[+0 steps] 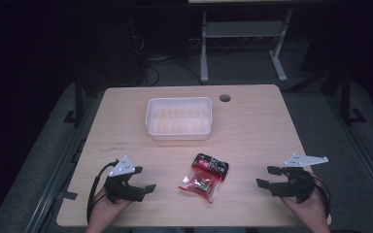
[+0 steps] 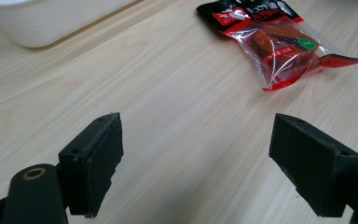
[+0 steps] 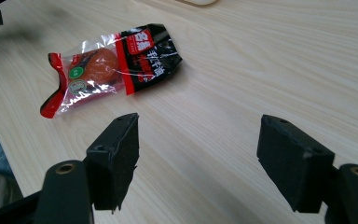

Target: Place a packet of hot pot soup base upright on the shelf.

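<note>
Snack packet (image 1: 204,177) lies flat on the table (image 1: 252,136), near edge, centre, between both grippers and touching neither. White tray (image 1: 178,118) sits further back, centre, nothing in it. Left gripper (image 1: 141,180) near-left, fingers (image 2: 95,158) wide apart, nothing held. Right gripper (image 1: 267,177) near-right, fingers (image 3: 114,154) also wide apart, nothing held. Risks, likely: the slick flat film could slide under closing fingers or get pinched only at a corner and droop; pushing it could send it off the near edge.
</note>
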`<state>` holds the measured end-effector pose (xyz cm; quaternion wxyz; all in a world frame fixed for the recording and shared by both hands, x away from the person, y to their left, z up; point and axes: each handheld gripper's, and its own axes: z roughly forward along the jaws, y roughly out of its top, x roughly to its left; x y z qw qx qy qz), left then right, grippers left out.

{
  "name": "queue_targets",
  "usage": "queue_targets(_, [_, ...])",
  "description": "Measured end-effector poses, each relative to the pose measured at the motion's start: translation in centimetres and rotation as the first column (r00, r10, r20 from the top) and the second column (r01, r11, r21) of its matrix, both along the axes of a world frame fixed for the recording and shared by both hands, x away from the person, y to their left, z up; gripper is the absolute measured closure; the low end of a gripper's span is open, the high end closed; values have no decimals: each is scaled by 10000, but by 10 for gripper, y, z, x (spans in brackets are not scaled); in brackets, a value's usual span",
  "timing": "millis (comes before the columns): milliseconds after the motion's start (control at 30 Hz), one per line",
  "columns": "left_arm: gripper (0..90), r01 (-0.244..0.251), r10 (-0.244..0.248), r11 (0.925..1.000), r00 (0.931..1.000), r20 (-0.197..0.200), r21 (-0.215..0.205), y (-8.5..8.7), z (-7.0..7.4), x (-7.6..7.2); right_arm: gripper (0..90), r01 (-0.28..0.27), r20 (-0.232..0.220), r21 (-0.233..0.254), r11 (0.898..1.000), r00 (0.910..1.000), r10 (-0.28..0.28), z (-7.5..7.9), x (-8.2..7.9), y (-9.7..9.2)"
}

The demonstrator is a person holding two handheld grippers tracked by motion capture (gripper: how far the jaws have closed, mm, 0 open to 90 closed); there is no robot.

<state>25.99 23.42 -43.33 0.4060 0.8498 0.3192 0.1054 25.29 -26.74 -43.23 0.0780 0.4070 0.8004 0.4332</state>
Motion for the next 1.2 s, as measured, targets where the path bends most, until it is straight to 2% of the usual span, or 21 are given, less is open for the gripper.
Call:
queue_targets(367, [216, 892, -896, 9958, 9958, 165, 203, -34, 10, 2, 293, -390, 33, -309, 9988, 9992, 391, 13, 16, 28])
queue_targets(500, [231, 1165, -1168, 9928, 9931, 87, 289, -44, 10, 4, 300, -520, -73, -473, 9975, 9986, 517, 16, 26, 39])
queue_targets(633, [244, 1431, -1431, 9897, 9896, -154, 17, -55, 11, 8, 312, -753, -246, -528, 9958, 9970, 740, 17, 34, 46])
queue_targets(700, [257, 1506, -1505, 9886, 9885, -124, 58, -59, 11, 9, 313, -822, -369, -580, 9949, 9961, 801, 16, 37, 49])
queue_targets(1000, [362, 1793, -1790, 9837, 9835, -258, 96, -73, 9, 16, 344, -1094, -506, -607, 9921, 9930, 1064, 18, 48, 61])
queue_targets(1200, [440, 2137, -2122, 9763, 9762, -448, 327, -89, 5, 21, 374, -1285, -727, -669, 9894, 9897, 1236, 18, 63, 75])
